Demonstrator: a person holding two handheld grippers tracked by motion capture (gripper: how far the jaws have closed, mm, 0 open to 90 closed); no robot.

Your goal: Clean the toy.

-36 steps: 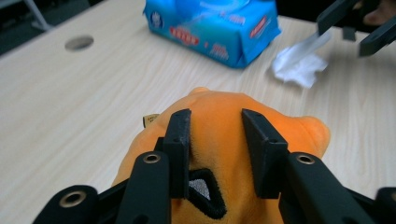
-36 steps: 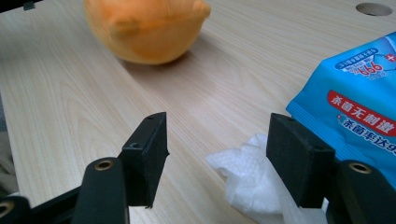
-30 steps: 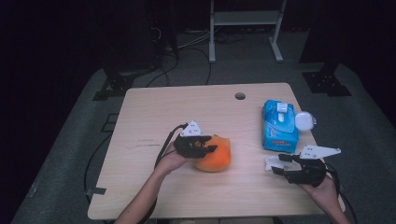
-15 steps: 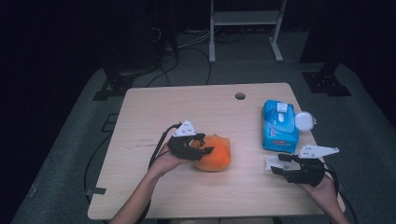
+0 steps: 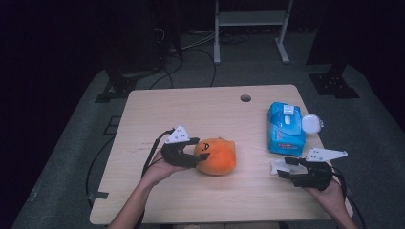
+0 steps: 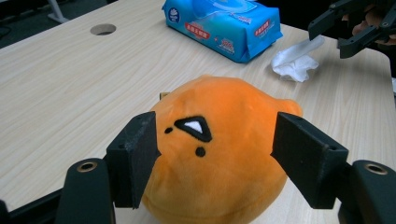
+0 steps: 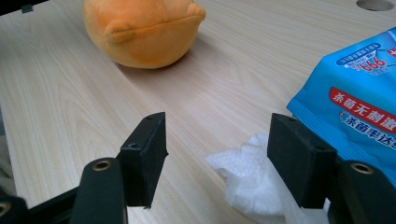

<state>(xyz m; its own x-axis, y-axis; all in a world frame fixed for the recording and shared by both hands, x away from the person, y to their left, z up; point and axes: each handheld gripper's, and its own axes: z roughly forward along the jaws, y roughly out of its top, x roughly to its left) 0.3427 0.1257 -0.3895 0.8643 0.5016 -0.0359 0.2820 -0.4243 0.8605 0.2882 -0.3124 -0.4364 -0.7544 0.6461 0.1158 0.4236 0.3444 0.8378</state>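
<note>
We see the round orange plush toy with a small black and white face lying a little below the middle of the pale wooden tabletop. The left gripper is at the 9 o'clock side of the toy. Its jaws have just been opening, and the toy is between them. In the left gripper view the two black pads stand on both sides of the plush toy; the left pad looks to be just at the fabric and the right pad is a little apart from it, so the toy is not squeezed. We judge these jaws as about half open.

The right gripper is at about 4 o'clock from the toy, well apart from it, near the lower right corner of the tabletop. Its jaws stand fairly wide and hold nothing. In the right gripper view a crumpled white tissue lies on the tabletop between the two pads and nearer to the right one; if it touches that pad we cannot tell. The blue soft pack of wet wipes with red labels lies at 12 o'clock from this gripper, just beside the tissue.
</note>
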